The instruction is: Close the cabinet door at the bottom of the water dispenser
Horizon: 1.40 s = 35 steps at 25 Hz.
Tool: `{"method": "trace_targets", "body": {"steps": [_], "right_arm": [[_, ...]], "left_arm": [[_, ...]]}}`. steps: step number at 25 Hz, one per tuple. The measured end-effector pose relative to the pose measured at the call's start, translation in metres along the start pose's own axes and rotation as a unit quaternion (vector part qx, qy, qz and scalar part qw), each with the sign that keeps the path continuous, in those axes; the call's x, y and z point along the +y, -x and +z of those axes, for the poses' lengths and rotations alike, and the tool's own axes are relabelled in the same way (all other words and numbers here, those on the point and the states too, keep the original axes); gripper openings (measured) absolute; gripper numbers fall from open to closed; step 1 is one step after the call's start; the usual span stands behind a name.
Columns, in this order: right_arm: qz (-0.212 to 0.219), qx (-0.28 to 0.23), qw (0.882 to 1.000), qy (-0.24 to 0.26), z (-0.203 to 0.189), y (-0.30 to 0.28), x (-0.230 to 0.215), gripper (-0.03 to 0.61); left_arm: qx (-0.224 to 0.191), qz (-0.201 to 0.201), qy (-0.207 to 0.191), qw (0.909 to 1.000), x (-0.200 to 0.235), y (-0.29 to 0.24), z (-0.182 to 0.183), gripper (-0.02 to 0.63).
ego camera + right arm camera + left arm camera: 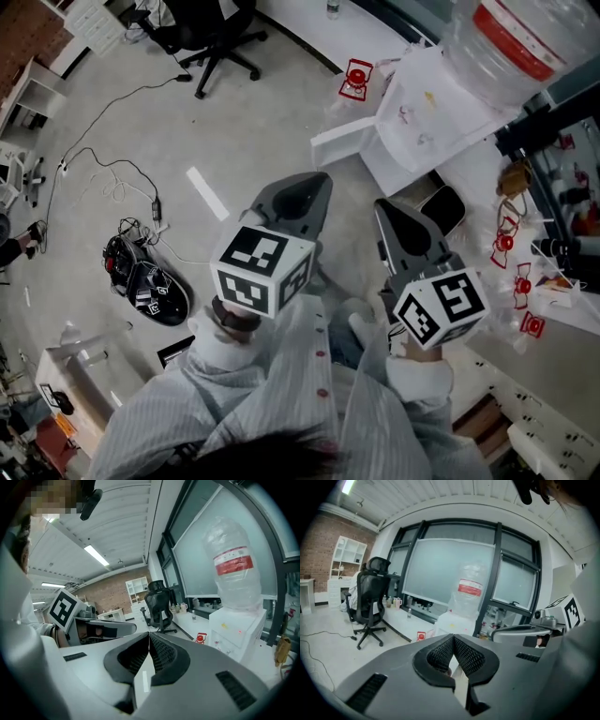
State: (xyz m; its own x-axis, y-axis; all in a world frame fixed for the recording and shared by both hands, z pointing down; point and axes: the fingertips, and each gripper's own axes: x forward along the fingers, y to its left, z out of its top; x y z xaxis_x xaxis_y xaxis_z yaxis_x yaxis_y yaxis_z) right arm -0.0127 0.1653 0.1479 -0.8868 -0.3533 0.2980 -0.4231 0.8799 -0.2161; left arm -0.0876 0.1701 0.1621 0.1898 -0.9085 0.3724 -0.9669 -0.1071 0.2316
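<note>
The white water dispenser [427,117] stands at the upper right with a large clear bottle [511,37] on top. Its white bottom cabinet door [343,140] juts out to the left, open. My left gripper [307,199] and right gripper [386,212] are side by side, short of the dispenser, both shut and empty. In the left gripper view my left gripper [453,637] points at the dispenser [449,621] and bottle [469,592]. In the right gripper view my right gripper [149,634] has the dispenser [236,630] to its right. My own jaws hide the door in both gripper views.
A black office chair [214,37] stands at the far left of the dispenser. Cables [112,178] and a black bag [150,289] lie on the floor at left. A small red item [356,80] sits beside the dispenser. A rack with red parts [525,281] is at the right.
</note>
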Motion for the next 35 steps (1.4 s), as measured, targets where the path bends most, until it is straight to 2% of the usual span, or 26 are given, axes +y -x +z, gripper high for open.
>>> {"method": "trace_targets", "body": {"steps": [11, 16, 27, 35], "right_arm": [[-0.026, 0.024, 0.999, -0.019, 0.002, -0.058, -0.018, 0.014], [-0.017, 0.034, 0.999, -0.018, 0.008, -0.091, -0.04, 0.014], [0.007, 0.061, 0.998, -0.023, 0.031, -0.159, -0.107, 0.014], [0.036, 0.071, 0.997, -0.014, 0.039, -0.187, -0.13, 0.014]], "left_arm": [[0.021, -0.019, 0.008, 0.9996, 0.054, -0.029, 0.003, 0.011], [0.026, -0.013, 0.012, 0.9995, 0.078, -0.057, 0.01, 0.011], [0.023, -0.003, 0.011, 0.9997, 0.117, -0.143, 0.055, 0.011], [0.023, 0.016, 0.013, 0.9995, 0.137, -0.178, 0.07, 0.011]]}}
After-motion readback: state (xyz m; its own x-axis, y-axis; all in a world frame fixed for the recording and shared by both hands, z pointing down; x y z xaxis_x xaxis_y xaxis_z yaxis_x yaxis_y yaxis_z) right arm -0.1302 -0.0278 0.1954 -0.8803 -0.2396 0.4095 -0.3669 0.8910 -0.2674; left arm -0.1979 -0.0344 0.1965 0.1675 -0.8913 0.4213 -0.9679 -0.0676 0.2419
